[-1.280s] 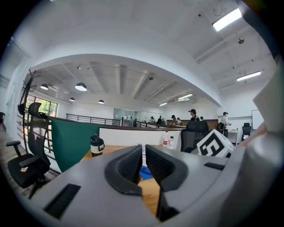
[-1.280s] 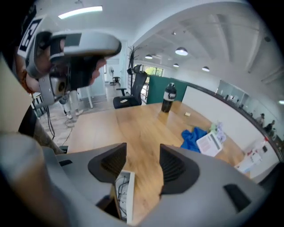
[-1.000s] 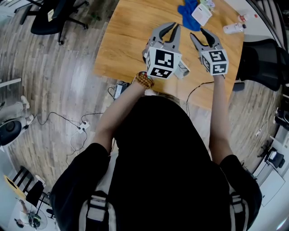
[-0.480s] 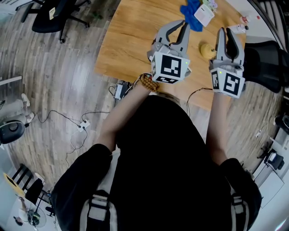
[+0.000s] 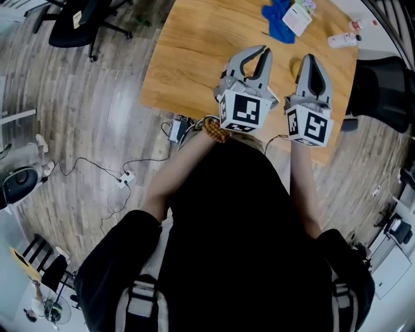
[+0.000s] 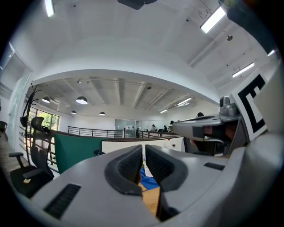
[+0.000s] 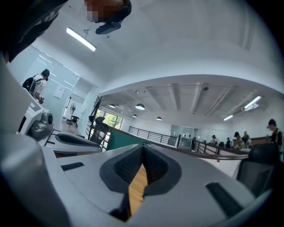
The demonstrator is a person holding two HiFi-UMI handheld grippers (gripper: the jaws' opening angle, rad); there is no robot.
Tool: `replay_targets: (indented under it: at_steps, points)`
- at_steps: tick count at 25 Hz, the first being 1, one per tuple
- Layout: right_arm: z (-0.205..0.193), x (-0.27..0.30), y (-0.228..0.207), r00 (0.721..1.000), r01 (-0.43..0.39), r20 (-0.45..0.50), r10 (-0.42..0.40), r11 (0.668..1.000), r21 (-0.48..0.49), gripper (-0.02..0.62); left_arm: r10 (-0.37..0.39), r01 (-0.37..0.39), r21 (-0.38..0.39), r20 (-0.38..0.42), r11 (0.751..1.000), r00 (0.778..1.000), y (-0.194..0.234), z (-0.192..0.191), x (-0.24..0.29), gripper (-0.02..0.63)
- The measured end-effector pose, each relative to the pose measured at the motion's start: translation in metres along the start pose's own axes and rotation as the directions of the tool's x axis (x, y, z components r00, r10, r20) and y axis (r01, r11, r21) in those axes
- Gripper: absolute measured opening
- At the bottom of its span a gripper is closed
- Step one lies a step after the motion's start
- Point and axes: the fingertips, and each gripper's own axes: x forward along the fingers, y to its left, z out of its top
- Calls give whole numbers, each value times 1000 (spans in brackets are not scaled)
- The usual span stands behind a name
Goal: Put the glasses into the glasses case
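Note:
Over the wooden table (image 5: 194,52) both grippers are held level, side by side. My left gripper (image 5: 262,50) has its jaws together at the tips, and in the left gripper view (image 6: 144,148) only a thin slit shows, with nothing in it. My right gripper (image 5: 310,58) has just been closing and is shut on nothing, its pads meeting (image 7: 143,148). A small yellow object (image 5: 296,67) lies on the table, half hidden behind the right gripper. I cannot make out the glasses or a case in any view.
At the table's far end lie a blue cloth (image 5: 275,19), a white card (image 5: 297,18) and a white tube (image 5: 342,40). A black chair (image 5: 382,91) stands off the right edge. Cables and a power strip (image 5: 123,178) lie on the floor to the left.
The right gripper's jaws went from wide open to shut. It swung out to the right, then back beside the left gripper. The yellow object was uncovered and is now half hidden again.

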Motion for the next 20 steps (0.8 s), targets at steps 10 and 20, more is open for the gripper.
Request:
replay_targets:
  at_steps: [10,20]
  points:
    - [-38,-4,15,993,52,-113,-44,996,74,8,-12,12,14,-32,1000,999,-1,-16,-4,38]
    - [-55,-13,37,990,29,-143,-16,996,90,8,-38,35,-30,-85,999,996,-8,-39,0,37]
